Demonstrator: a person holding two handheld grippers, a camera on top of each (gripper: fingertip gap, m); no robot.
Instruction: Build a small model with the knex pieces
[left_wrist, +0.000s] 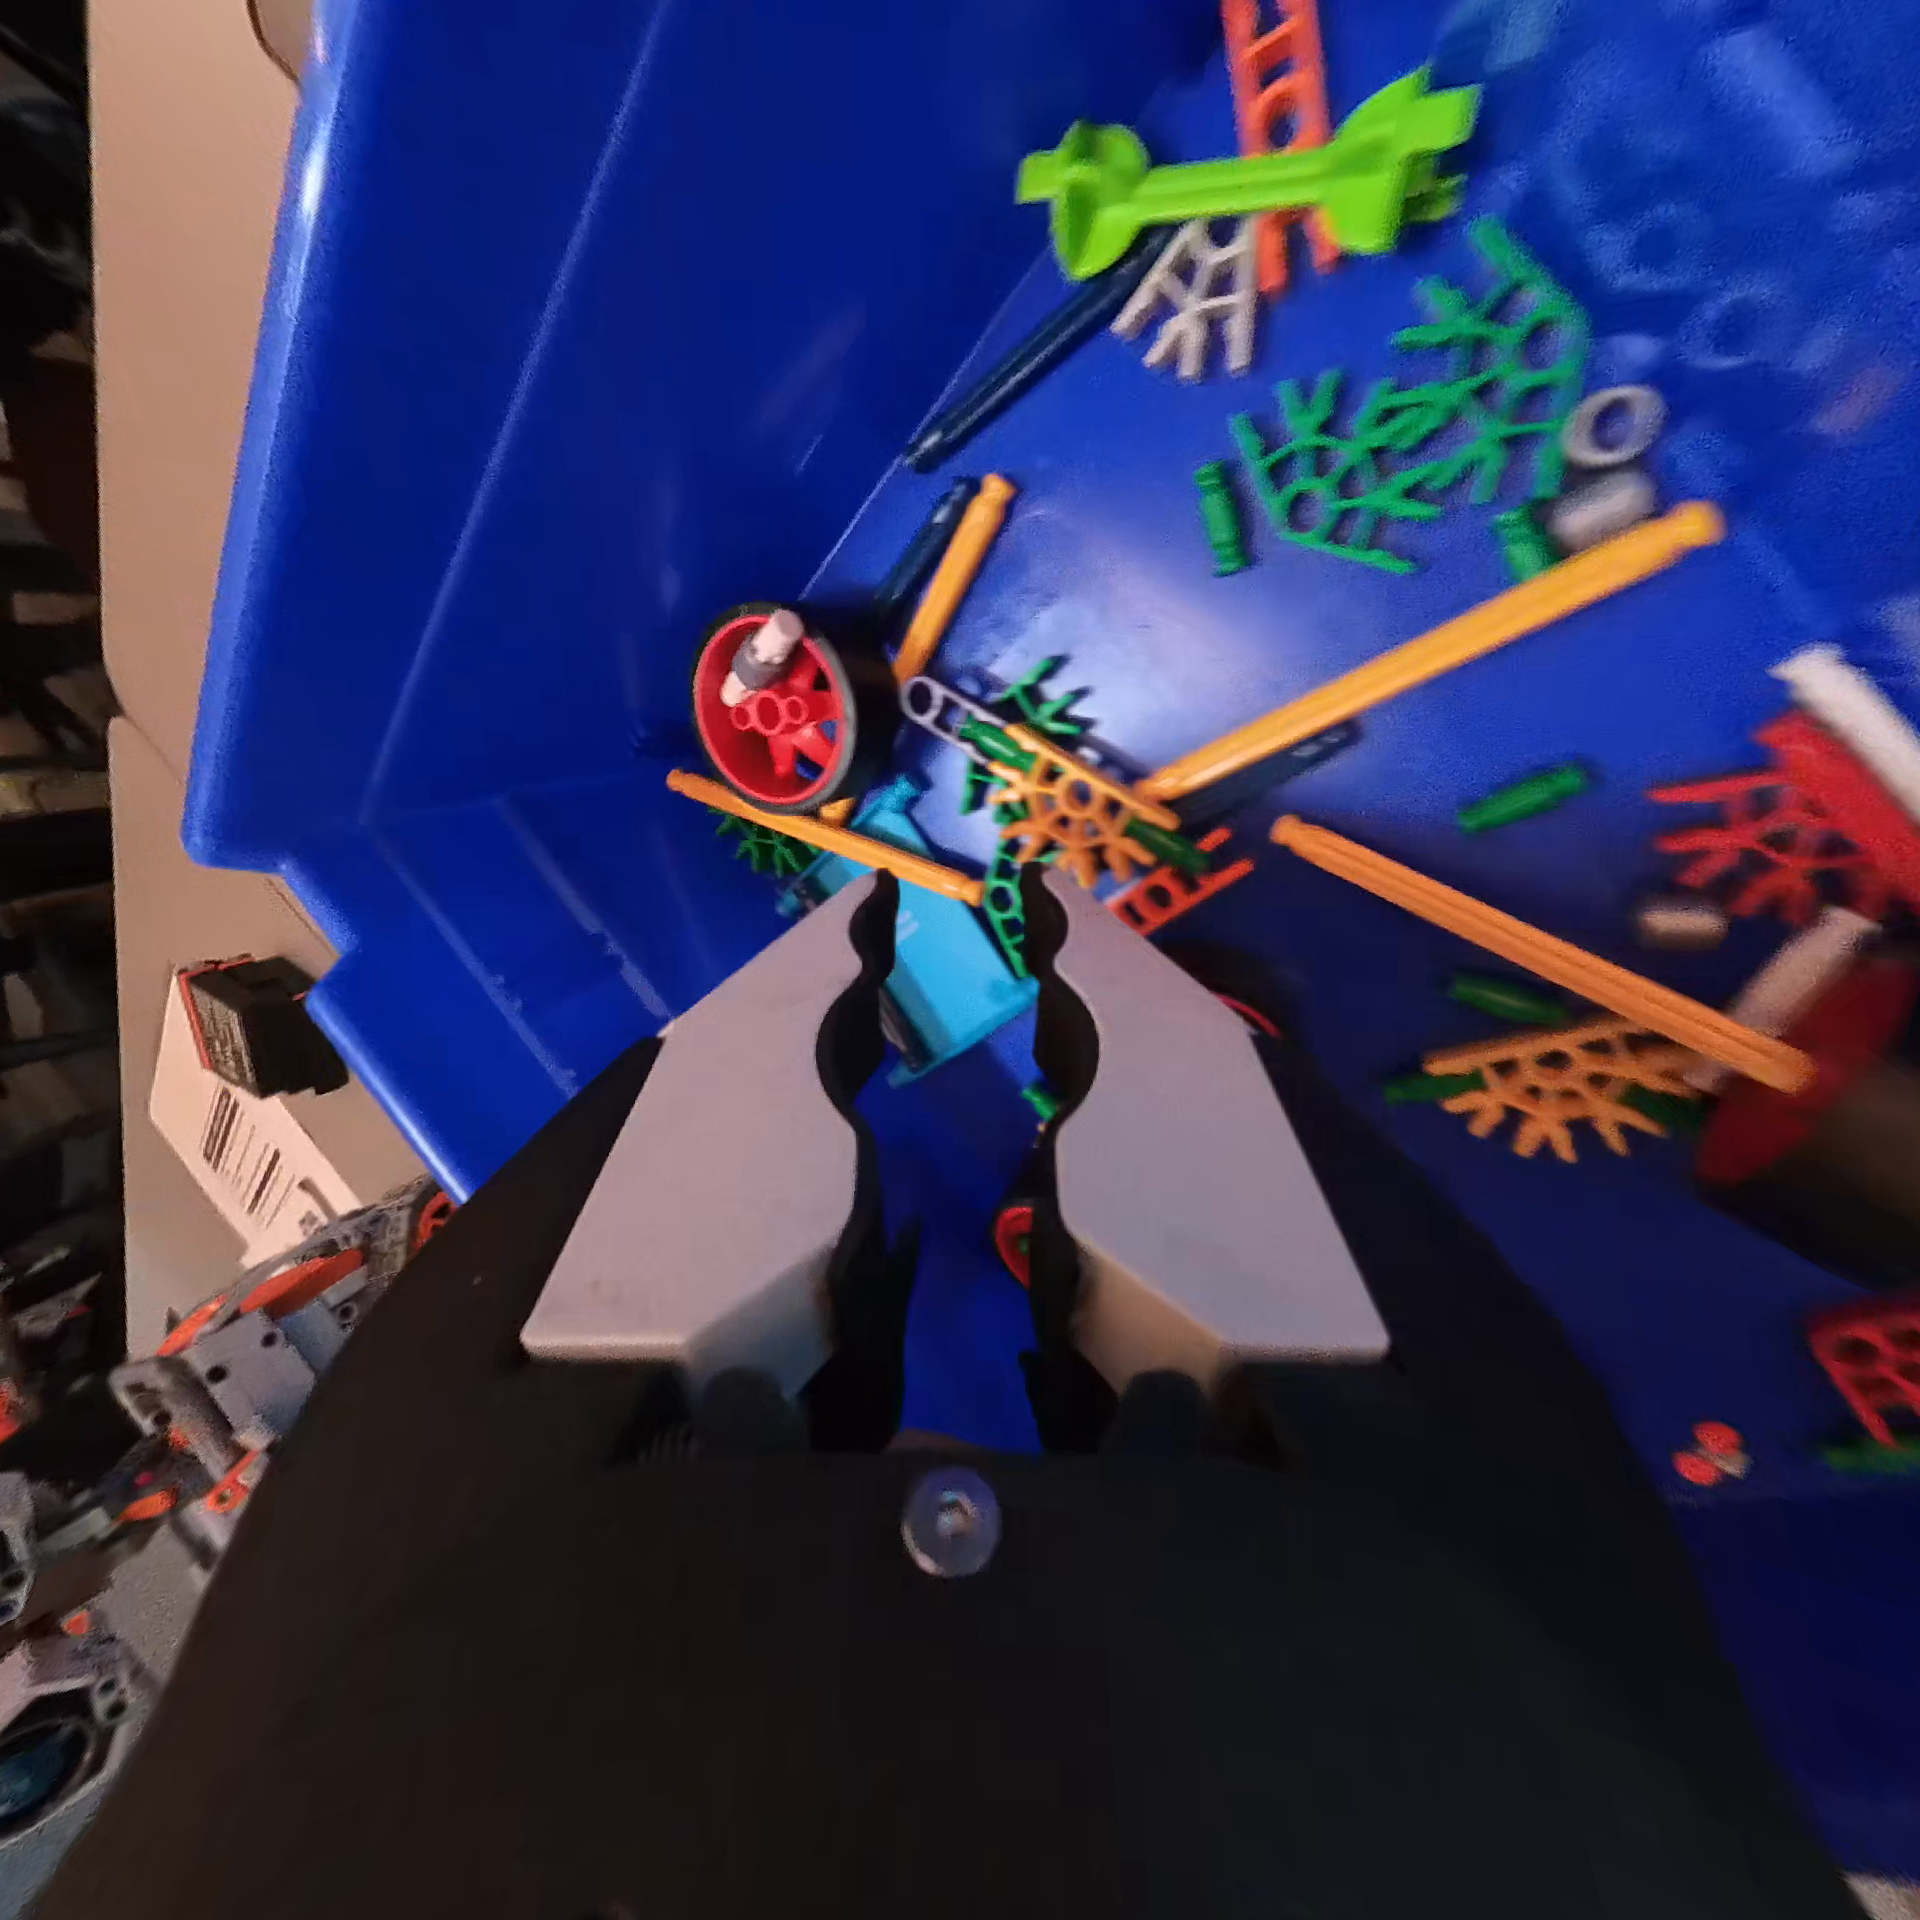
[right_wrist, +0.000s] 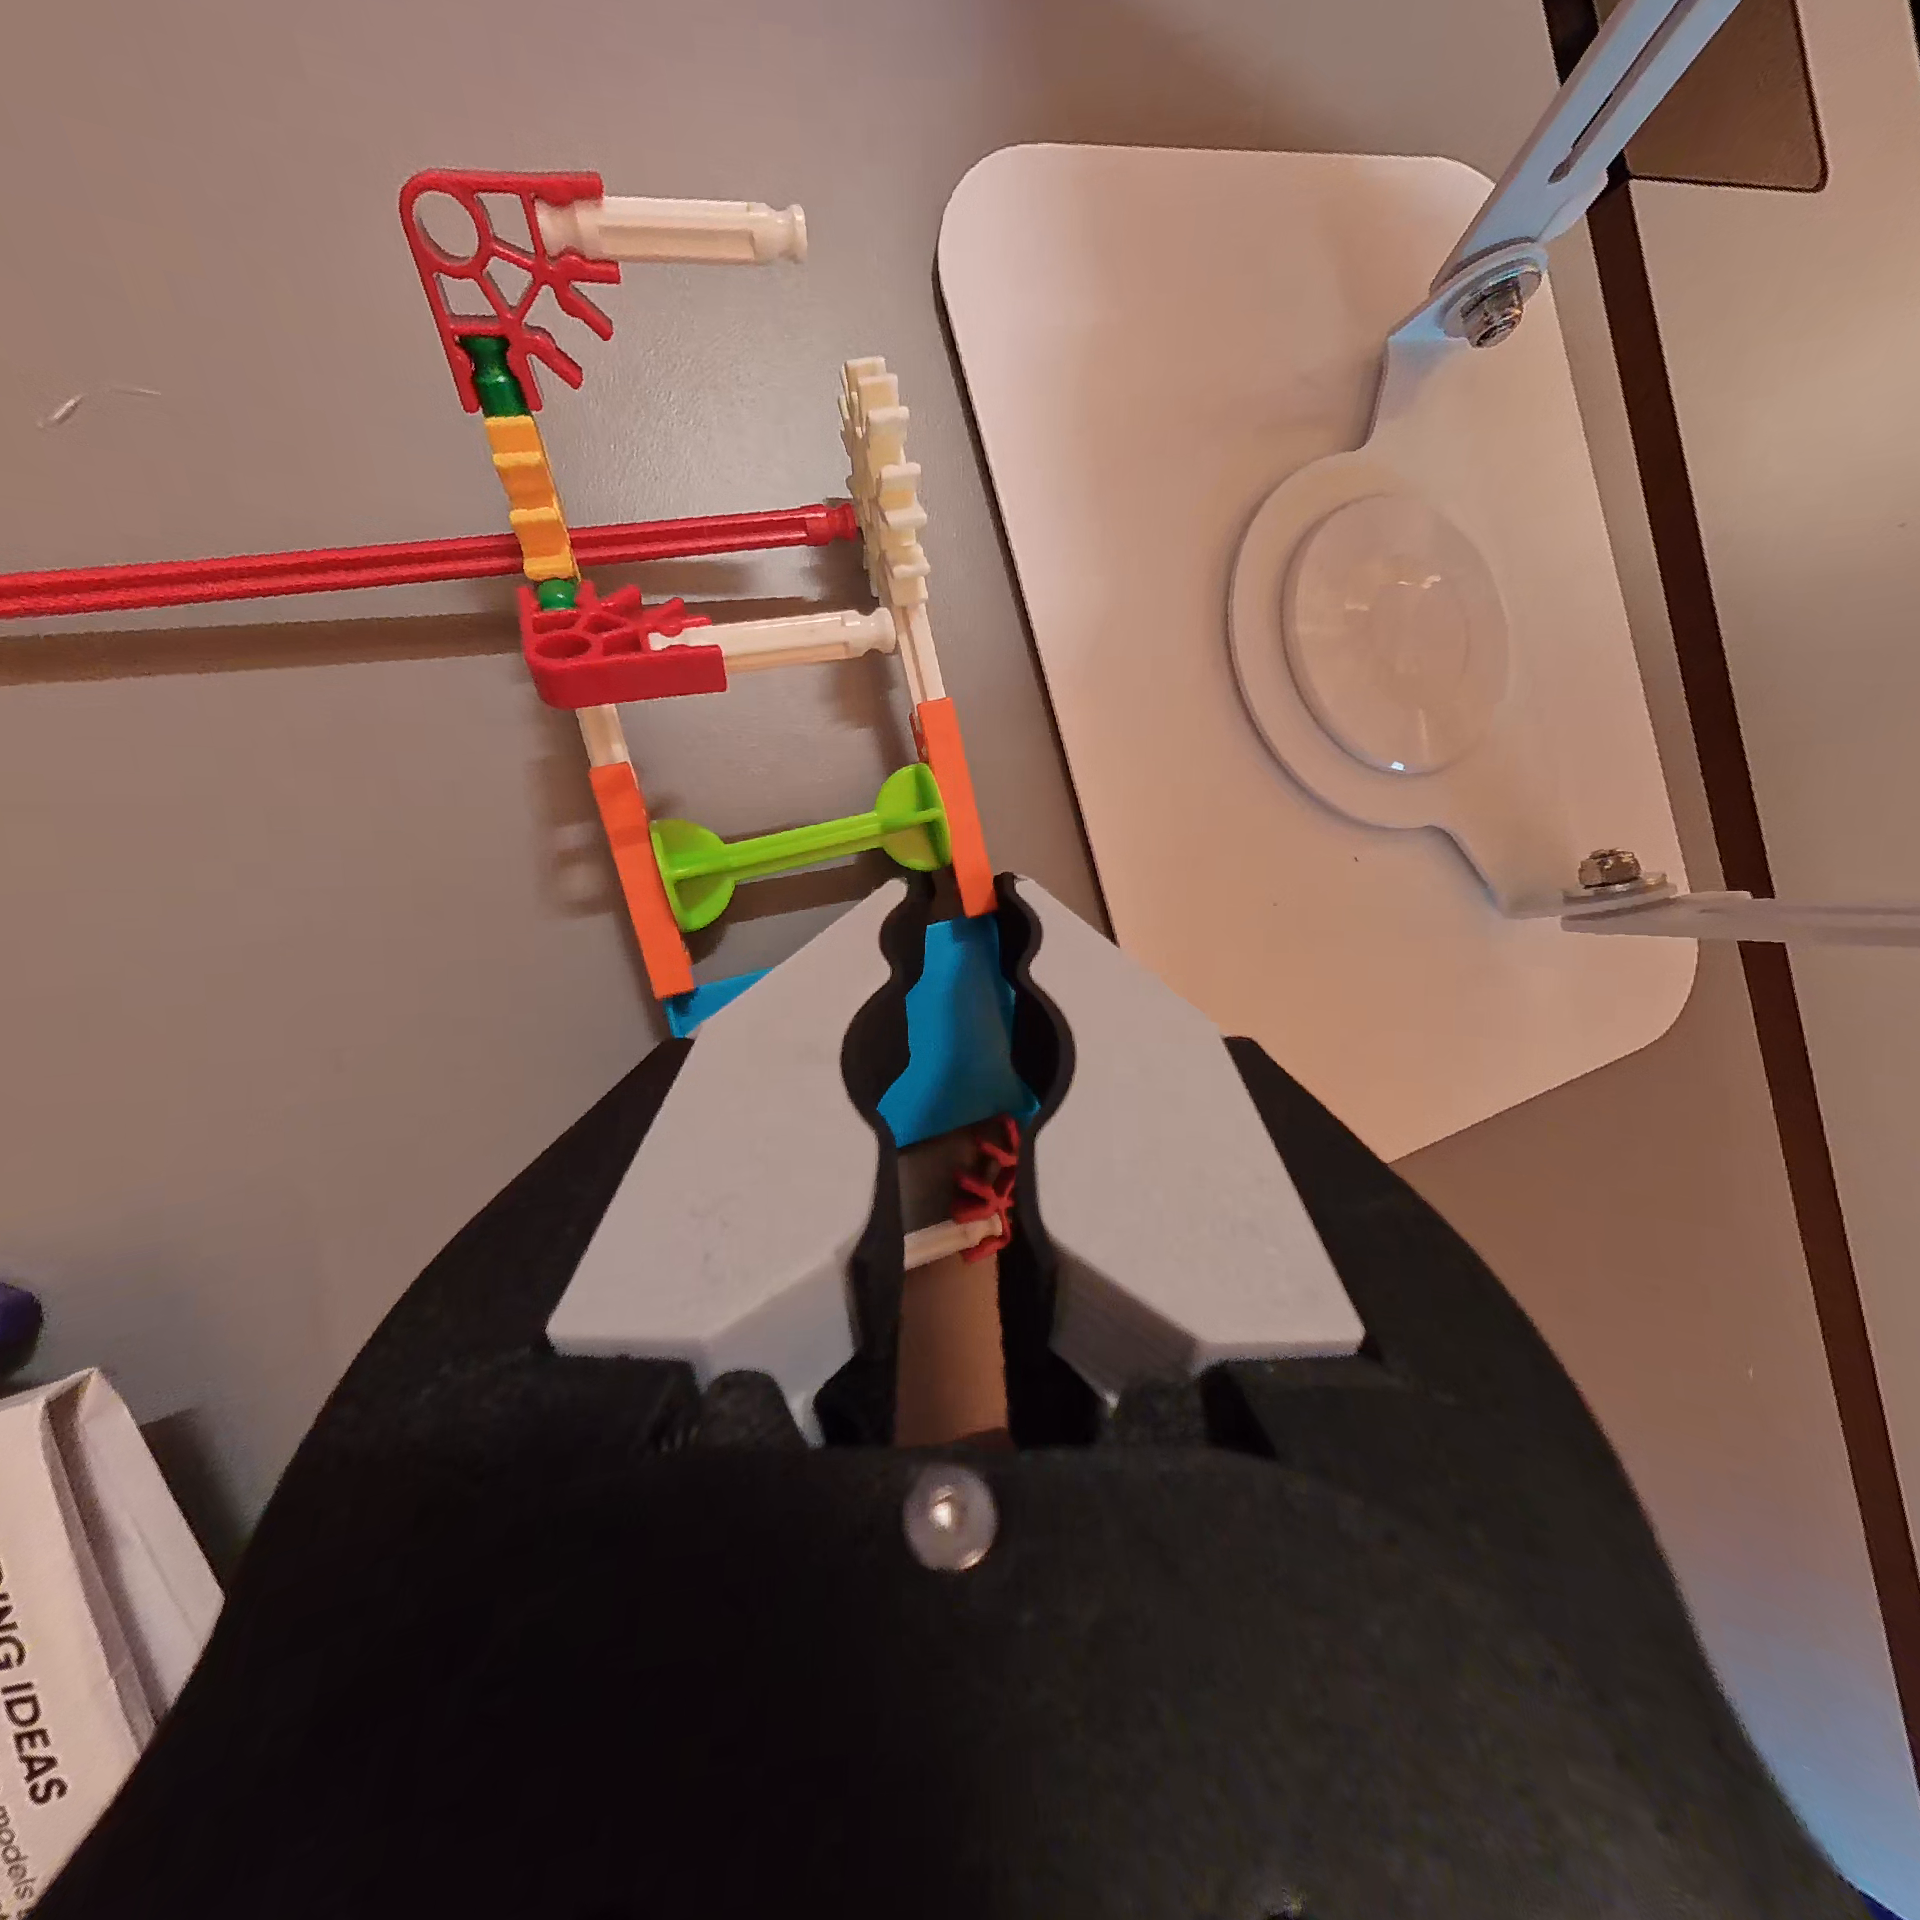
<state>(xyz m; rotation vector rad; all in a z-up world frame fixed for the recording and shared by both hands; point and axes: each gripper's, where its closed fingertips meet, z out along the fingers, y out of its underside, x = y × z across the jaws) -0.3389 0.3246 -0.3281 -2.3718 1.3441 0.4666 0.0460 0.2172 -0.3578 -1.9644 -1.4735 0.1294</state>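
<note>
My left gripper (left_wrist: 958, 881) is open and hovers inside a blue bin (left_wrist: 499, 499) of loose construction-toy pieces. Just under its fingertips lie a light blue block (left_wrist: 940, 987), a green curved strip (left_wrist: 1006, 883) and an orange rod (left_wrist: 831, 831). A red wheel on a grey axle (left_wrist: 774, 712) stands just beyond. My right gripper (right_wrist: 951, 894) is shut on the light blue block (right_wrist: 956, 1029) at the near end of a built frame lying on a grey table. The frame has orange side pieces (right_wrist: 639, 883), a lime green crossbar (right_wrist: 805, 847), red connectors (right_wrist: 623, 649) and a long red rod (right_wrist: 312, 566).
The bin also holds a lime green wrench-shaped piece (left_wrist: 1247, 177), long orange rods (left_wrist: 1434, 649) and green connectors (left_wrist: 1403, 447). A grey and orange model (left_wrist: 187, 1382) sits outside the bin's left side. A white plate with a lens (right_wrist: 1392, 634) lies right of the frame; a white box (right_wrist: 73, 1579) is at lower left. There is about 40 cm between the tips of the two grippers.
</note>
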